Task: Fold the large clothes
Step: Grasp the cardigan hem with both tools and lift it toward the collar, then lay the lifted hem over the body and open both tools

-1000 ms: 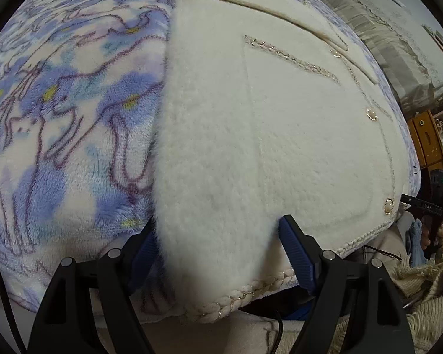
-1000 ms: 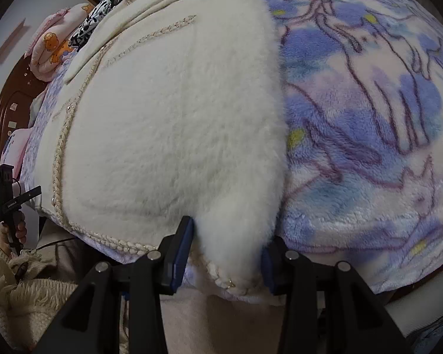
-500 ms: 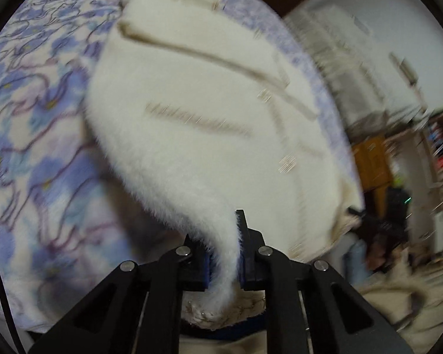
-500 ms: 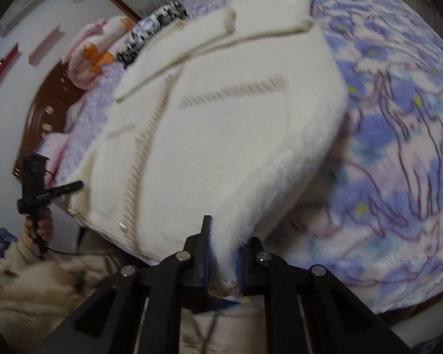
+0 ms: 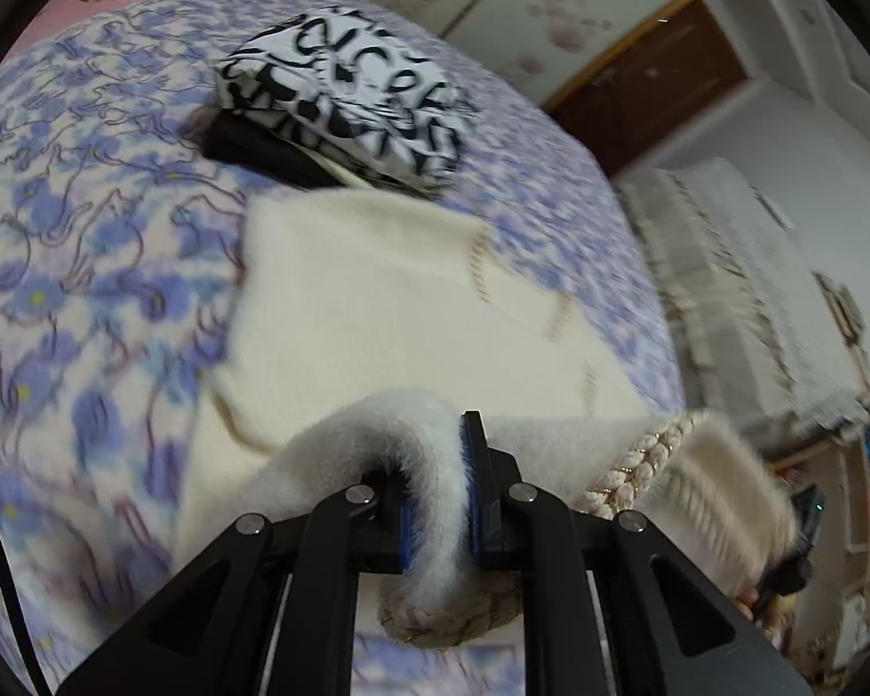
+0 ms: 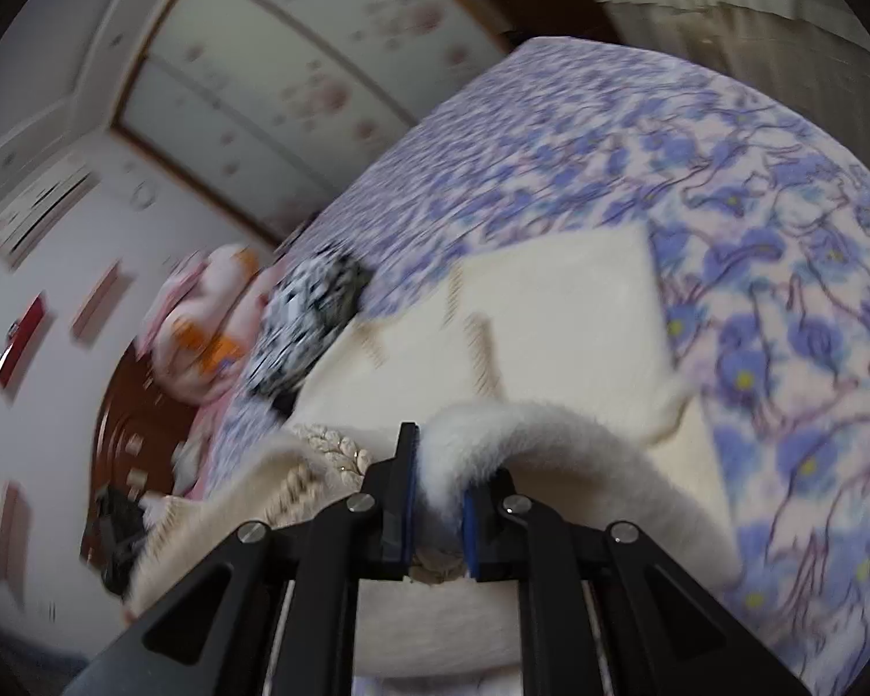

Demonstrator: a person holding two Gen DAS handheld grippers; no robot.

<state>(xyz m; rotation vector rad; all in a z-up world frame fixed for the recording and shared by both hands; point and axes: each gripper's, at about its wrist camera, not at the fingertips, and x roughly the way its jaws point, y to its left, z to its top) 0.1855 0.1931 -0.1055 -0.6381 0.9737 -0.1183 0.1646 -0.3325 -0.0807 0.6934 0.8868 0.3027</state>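
We note the cream fleece jacket (image 5: 388, 313) lies on the floral blanket (image 5: 58, 290) covering the bed, its braided hem lifted off it. The left gripper (image 5: 438, 499) is clamped on one fuzzy hem corner, the right gripper (image 6: 435, 493), jaws just opened slightly, pinches the other. A black-and-white patterned bundle (image 5: 348, 93) sits just beyond the jacket; no containers are in view.

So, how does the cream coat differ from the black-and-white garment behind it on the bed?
The cream coat is plain and fluffy; the black-and-white garment is boldly patterned. The coat's hem is lifted, clamped by the left gripper and right gripper; the garment lies folded, untouched. Both rest on the floral blanket.
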